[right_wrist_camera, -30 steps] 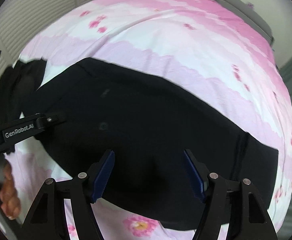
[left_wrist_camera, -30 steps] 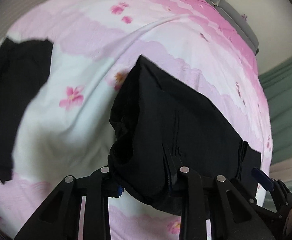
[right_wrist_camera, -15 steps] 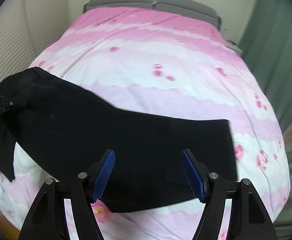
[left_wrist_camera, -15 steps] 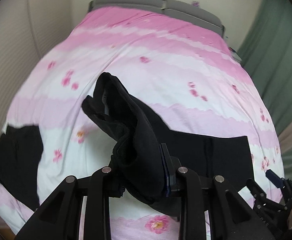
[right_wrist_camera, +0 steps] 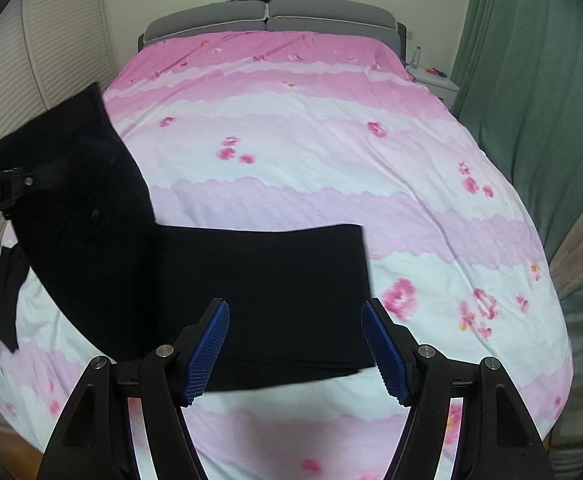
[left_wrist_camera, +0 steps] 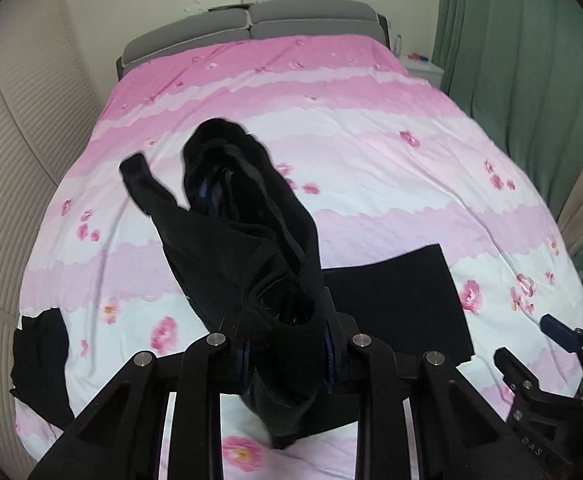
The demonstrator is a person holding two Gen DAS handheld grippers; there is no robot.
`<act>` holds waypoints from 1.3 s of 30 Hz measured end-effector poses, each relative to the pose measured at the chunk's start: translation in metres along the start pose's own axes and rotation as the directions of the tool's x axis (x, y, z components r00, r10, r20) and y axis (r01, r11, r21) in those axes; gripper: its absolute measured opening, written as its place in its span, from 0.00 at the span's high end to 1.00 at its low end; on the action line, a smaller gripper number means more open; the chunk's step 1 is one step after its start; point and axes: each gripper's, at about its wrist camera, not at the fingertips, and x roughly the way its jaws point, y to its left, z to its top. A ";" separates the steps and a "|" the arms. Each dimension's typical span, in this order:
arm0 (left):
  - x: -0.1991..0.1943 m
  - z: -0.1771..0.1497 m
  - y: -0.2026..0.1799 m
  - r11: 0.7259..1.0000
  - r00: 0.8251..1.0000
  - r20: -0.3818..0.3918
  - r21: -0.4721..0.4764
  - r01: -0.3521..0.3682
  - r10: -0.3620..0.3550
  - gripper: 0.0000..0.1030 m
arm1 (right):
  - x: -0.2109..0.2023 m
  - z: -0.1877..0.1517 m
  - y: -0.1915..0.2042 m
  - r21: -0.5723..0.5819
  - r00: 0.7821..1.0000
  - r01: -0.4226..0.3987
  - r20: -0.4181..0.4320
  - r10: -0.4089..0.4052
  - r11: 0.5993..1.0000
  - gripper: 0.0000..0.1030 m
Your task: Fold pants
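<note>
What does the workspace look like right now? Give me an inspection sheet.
Surface: pink floral bedspread, smooth.
Job's things: black fabric pants, leg end flat on the bed, waist end lifted at left.
Clutter: second black garment at the bed's left edge.
Grippers: left gripper clamped on the bunched waist; right gripper open, holding nothing.
Cables: nothing seen.
Surroundings: grey padded headboard, green curtain, white nightstand with small items.
</note>
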 end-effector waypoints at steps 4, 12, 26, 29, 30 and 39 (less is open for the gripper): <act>0.019 -0.001 -0.057 1.000 0.999 -0.036 -0.001 0.013 -0.013 0.75 | 0.009 -0.008 -0.051 -0.011 1.000 -0.001 -0.024 0.000 1.000 0.33; 0.082 -0.026 -0.166 0.996 0.992 -0.123 0.083 0.036 -0.026 0.76 | 0.041 -0.031 -0.151 0.037 0.996 0.026 -0.089 -0.022 0.999 0.33; 0.120 -0.081 -0.223 0.987 0.962 -0.252 0.084 0.134 -0.109 0.23 | 0.077 -0.082 -0.232 0.098 0.973 0.078 -0.225 -0.055 0.992 0.33; 0.108 -0.090 -0.206 0.990 0.954 -0.272 0.032 0.137 -0.123 0.22 | 0.075 -0.078 -0.235 0.090 0.973 0.074 -0.227 -0.052 0.993 0.33; 0.105 -0.092 -0.196 0.990 0.951 -0.279 0.006 0.140 -0.132 0.22 | 0.074 -0.075 -0.234 0.080 0.974 0.070 -0.223 -0.051 0.994 0.33; 0.110 -0.078 -0.092 0.985 0.963 -0.247 -0.098 -0.139 0.111 0.20 | 0.074 -0.003 -0.173 -0.011 0.985 -0.135 -0.110 0.133 0.991 0.33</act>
